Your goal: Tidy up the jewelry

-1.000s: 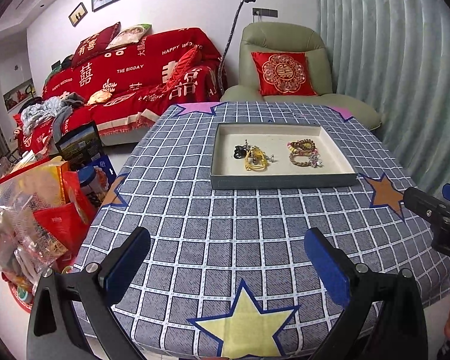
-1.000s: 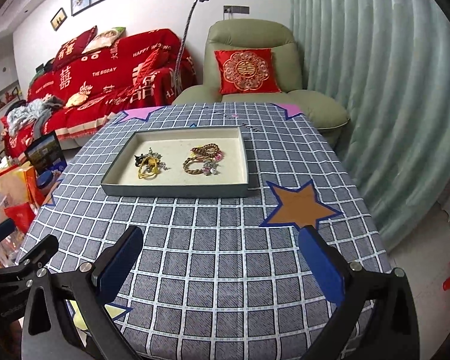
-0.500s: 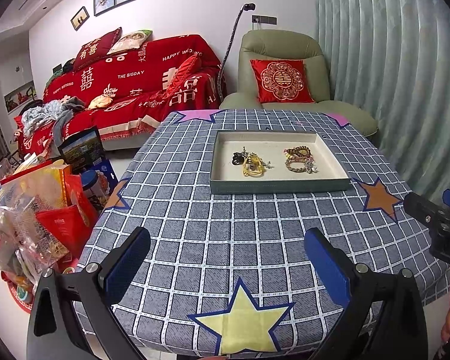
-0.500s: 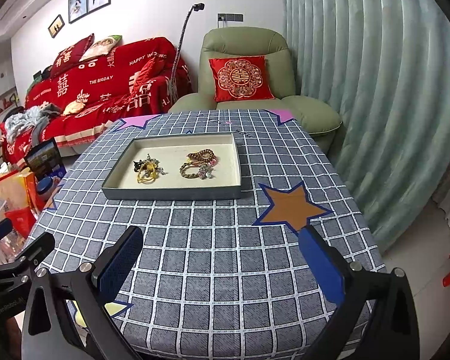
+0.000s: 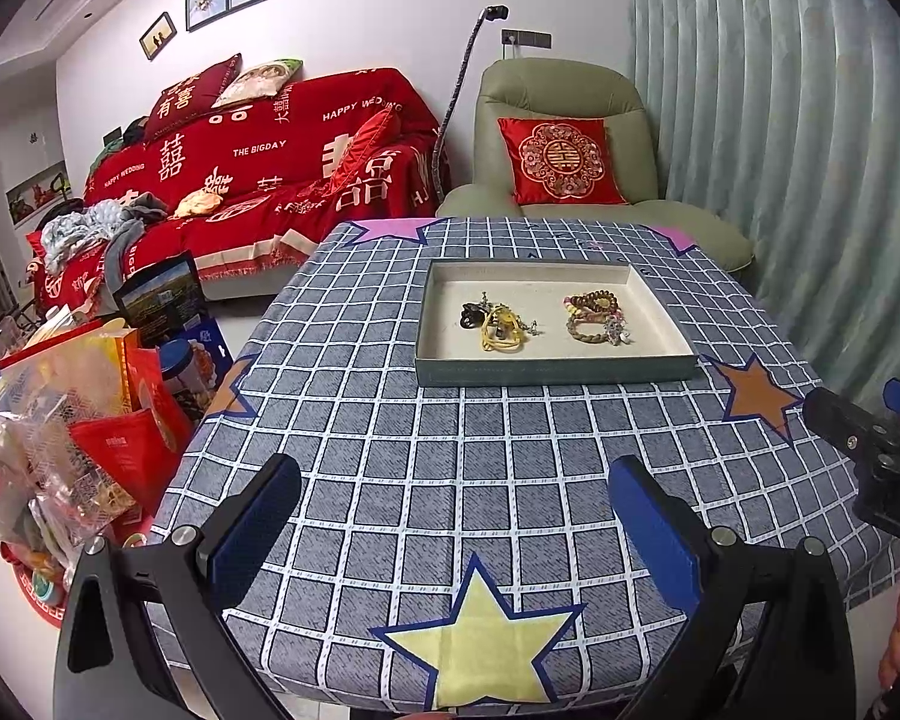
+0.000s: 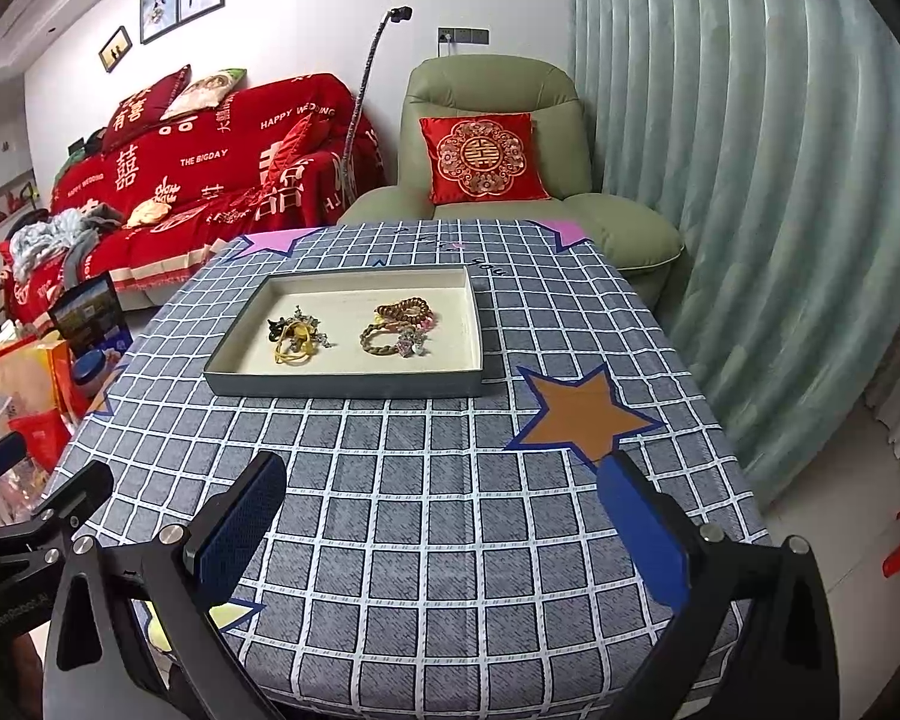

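Observation:
A shallow grey tray (image 5: 555,371) with a cream floor sits toward the far side of the checked table; it also shows in the right wrist view (image 6: 342,385). In it lie two heaps: yellow bands with a black piece and a silver chain (image 5: 498,324) (image 6: 296,336) on the left, brown beaded and braided bracelets with charms (image 5: 597,317) (image 6: 401,324) on the right. My left gripper (image 5: 453,531) is open and empty above the table's near edge. My right gripper (image 6: 441,522) is open and empty, also near the front edge.
The table wears a grey checked cloth with a yellow star (image 5: 480,642) and an orange star (image 6: 588,417). Bags of goods (image 5: 66,432) stand on the floor at left. A red sofa (image 5: 258,180), a green armchair (image 5: 564,150) and curtains (image 6: 750,180) lie beyond.
Both grippers have drawn back and up from the table, so the tray looks smaller and farther. Both stay open and empty.

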